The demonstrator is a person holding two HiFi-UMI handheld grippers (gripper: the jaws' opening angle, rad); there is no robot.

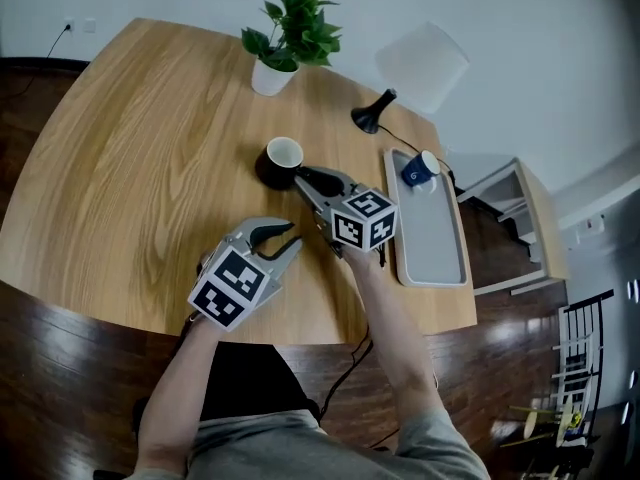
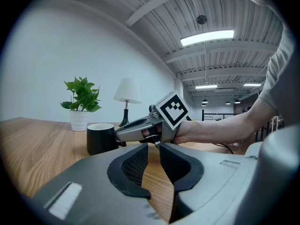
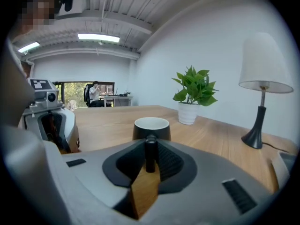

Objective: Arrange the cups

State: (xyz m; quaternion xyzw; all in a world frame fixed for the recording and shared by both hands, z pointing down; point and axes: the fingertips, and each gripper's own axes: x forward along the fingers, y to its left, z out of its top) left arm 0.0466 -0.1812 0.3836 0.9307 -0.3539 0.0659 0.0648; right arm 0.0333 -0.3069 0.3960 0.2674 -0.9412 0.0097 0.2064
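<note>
A black cup [image 1: 280, 163] with a white inside stands upright on the wooden table [image 1: 140, 158]. My right gripper [image 1: 303, 178] reaches it from the right and is shut on its handle [image 3: 150, 153], which stands upright between the two pads. The cup body [image 3: 151, 128] sits just beyond the jaws. From the left gripper view the cup [image 2: 100, 137] shows to the left of the right gripper [image 2: 117, 134]. My left gripper [image 1: 285, 238] rests near the table's front edge, open with only bare wood between its jaws [image 2: 153, 149]. A blue cup [image 1: 418, 170] lies at the far end of a grey tray [image 1: 432, 238].
A potted plant [image 1: 285, 38] stands at the back of the table. A black-footed lamp [image 1: 375, 113] with a white shade stands behind the tray, its cord running past the tray's far end. The table's right edge drops off just beyond the tray.
</note>
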